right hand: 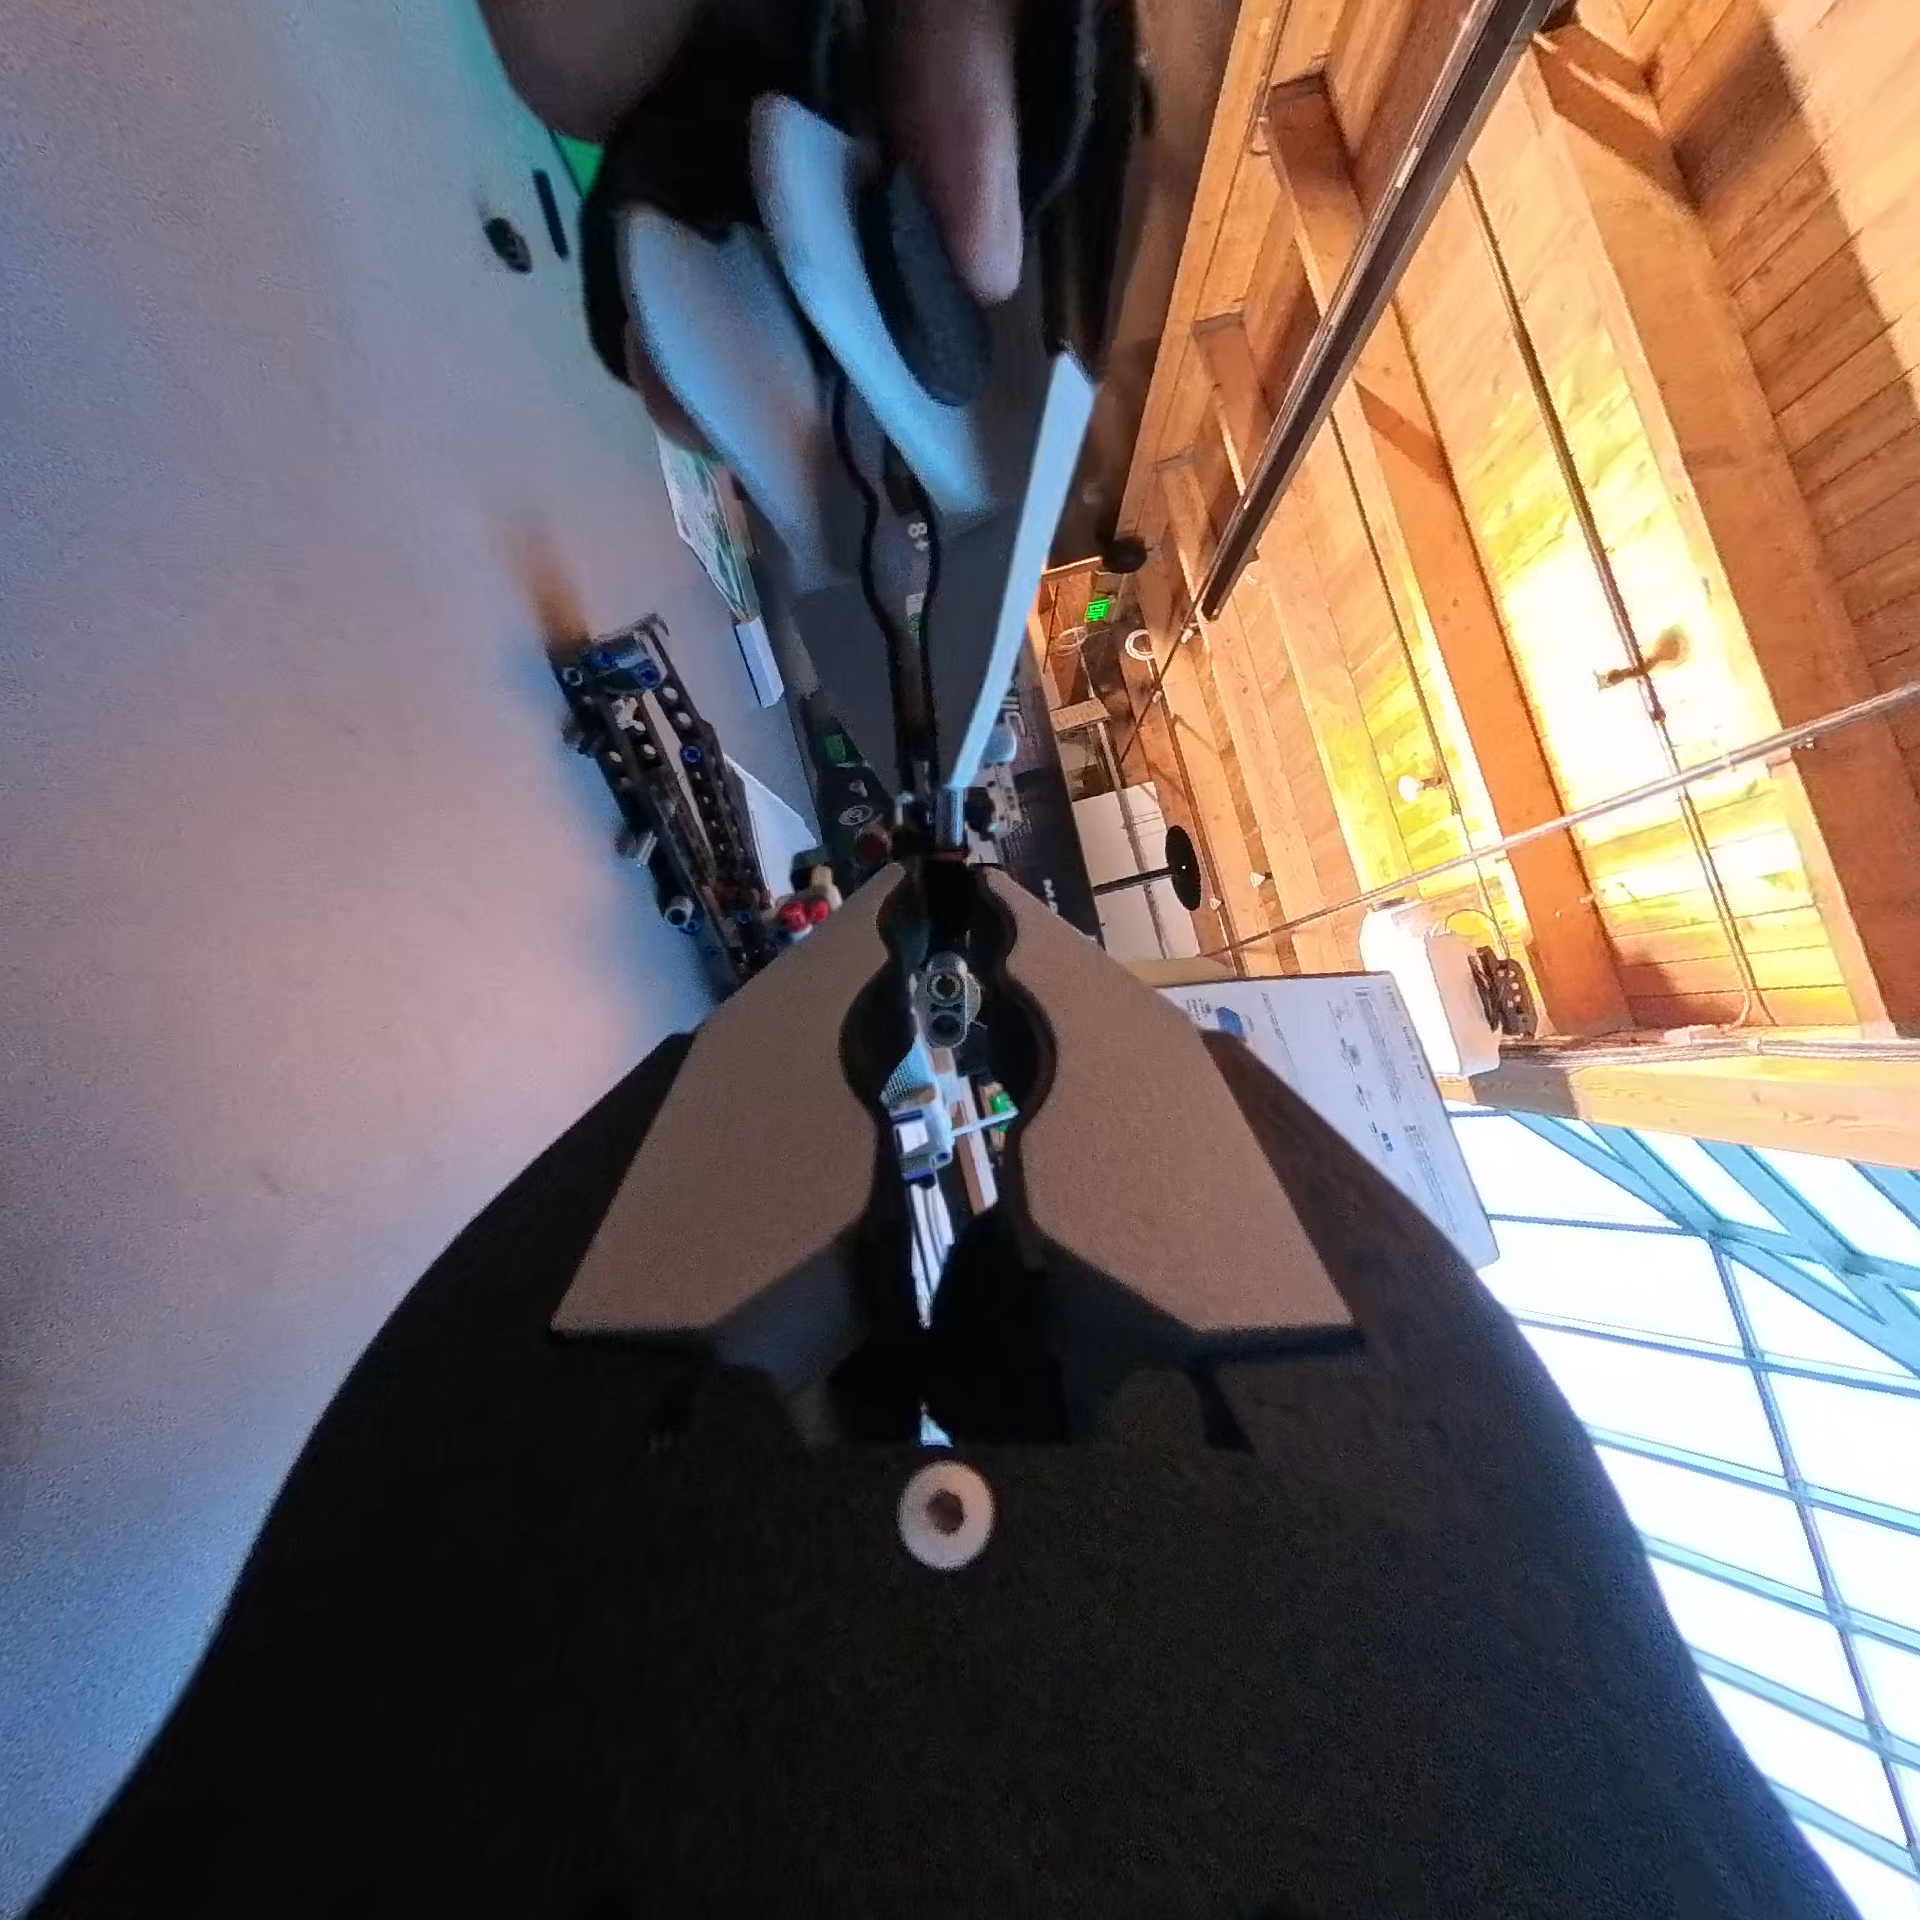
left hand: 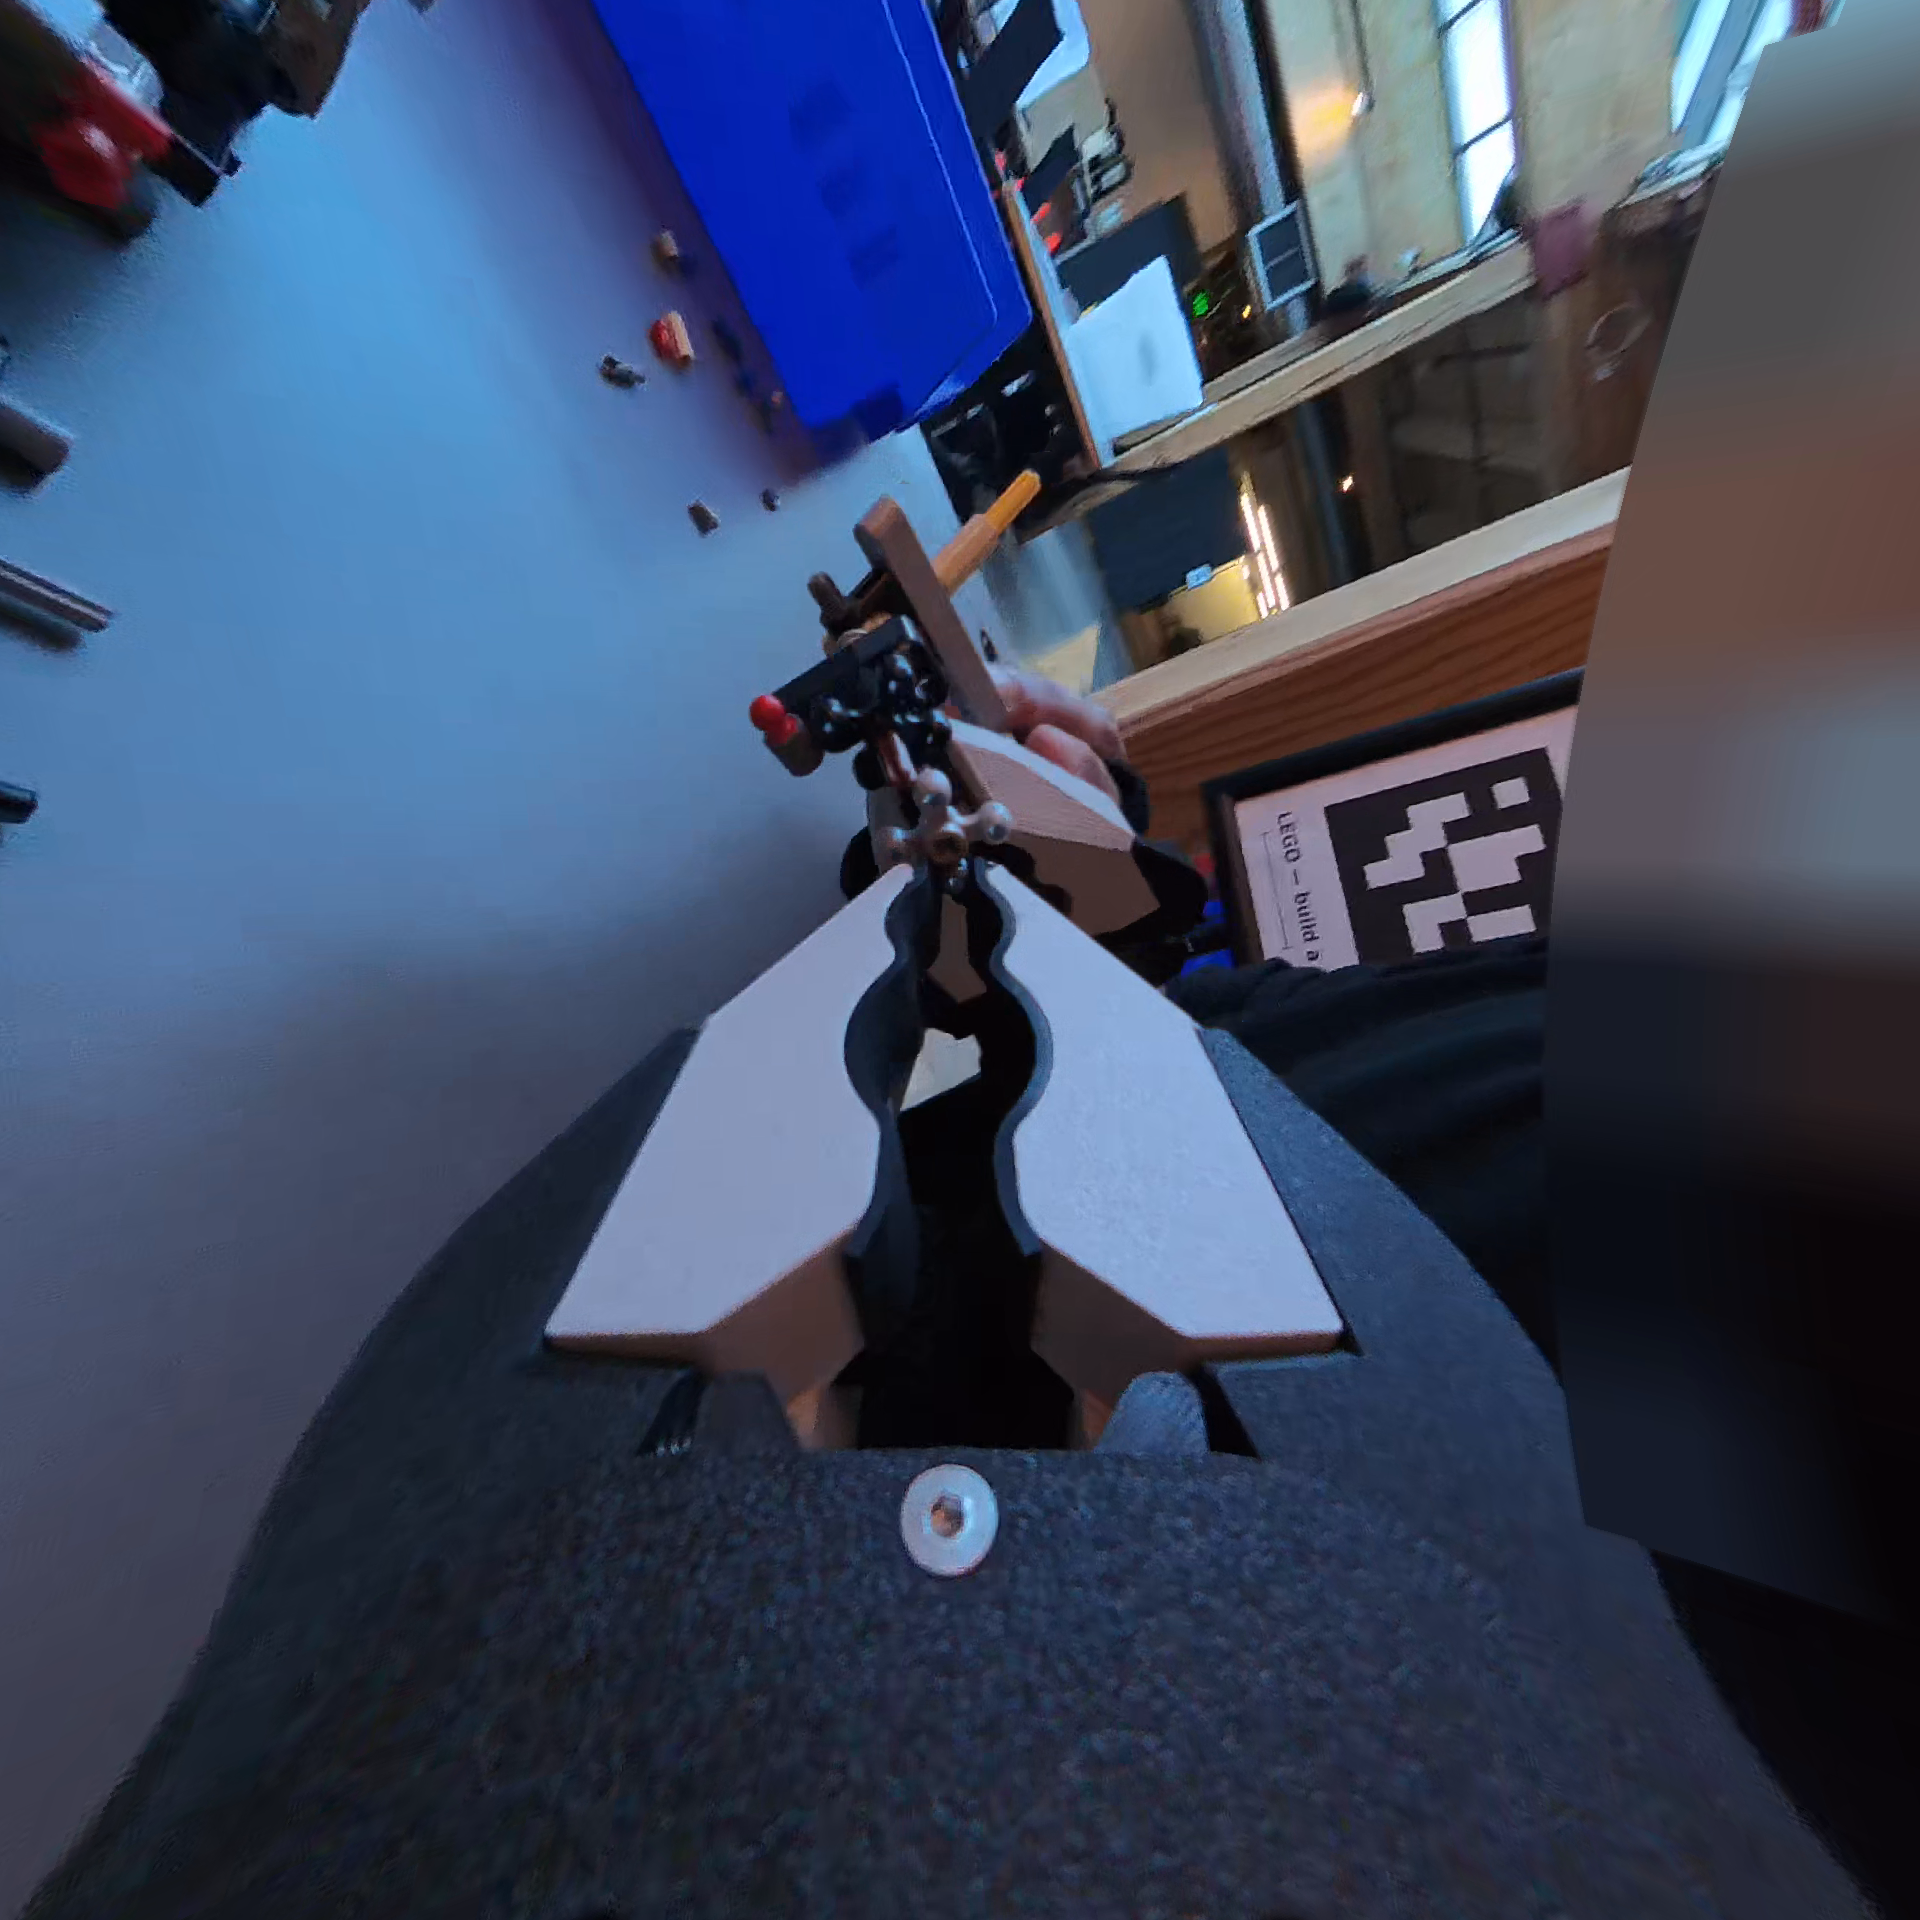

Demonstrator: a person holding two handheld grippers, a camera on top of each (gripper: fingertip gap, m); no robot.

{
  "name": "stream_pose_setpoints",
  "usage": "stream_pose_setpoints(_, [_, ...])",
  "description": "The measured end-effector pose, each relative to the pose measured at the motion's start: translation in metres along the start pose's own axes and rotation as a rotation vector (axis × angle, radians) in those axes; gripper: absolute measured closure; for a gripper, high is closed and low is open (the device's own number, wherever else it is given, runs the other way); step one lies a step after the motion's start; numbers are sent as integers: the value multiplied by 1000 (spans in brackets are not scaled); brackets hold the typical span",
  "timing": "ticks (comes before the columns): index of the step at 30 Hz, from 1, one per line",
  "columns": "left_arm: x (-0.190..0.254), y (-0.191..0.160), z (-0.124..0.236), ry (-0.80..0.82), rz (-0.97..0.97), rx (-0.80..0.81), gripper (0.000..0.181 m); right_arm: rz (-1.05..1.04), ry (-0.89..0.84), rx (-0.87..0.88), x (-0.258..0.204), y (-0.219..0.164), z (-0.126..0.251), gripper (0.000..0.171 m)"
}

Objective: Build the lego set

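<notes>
Both grippers pinch one small lego assembly (left hand: 883, 707) above the desk (left hand: 364, 779), well clear of the blue bin (left hand: 831, 208): left gripper (left hand: 948, 883), right gripper (right hand: 940, 873).

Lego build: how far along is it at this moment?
Partly done. A long black studded beam frame already lies assembled on the white table. In hand: the left gripper and right gripper both pinch a small black sub-assembly with a red knob, lifted off the table. Left: scattered small loose pieces beside the blue bin.
</notes>
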State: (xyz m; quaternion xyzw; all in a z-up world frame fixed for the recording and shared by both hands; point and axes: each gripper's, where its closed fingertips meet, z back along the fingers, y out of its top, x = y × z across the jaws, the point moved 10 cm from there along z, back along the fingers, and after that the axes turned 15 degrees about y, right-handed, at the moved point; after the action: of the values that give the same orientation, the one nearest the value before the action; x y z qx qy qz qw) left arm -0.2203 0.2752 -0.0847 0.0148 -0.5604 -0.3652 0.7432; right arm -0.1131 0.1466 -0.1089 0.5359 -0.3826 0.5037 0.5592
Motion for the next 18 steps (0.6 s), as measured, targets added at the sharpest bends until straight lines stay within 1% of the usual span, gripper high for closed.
stream_pose_setpoints(3, [3,5,1,25,-29,-37,179,-8,-7,-4,1,0,0,166])
stream_pose_setpoints(6, [3,8,-3,-3,-13,-60,179,-16,-17,-16,2,-2,2,166])
stream_pose_setpoints(11, [7,14,-4,109,-184,-96,179,-72,28,6,3,-4,1,167])
stream_pose_setpoints(13, [9,16,-4,112,-203,-115,179,-89,27,19,4,-5,2,166])
stream_pose_setpoints(16, [8,18,-2,115,-210,-169,179,-18,11,2,0,-1,2,166])
stream_pose_setpoints(18, [3,18,-1,90,-175,-203,180,13,7,-4,-2,1,1,166])
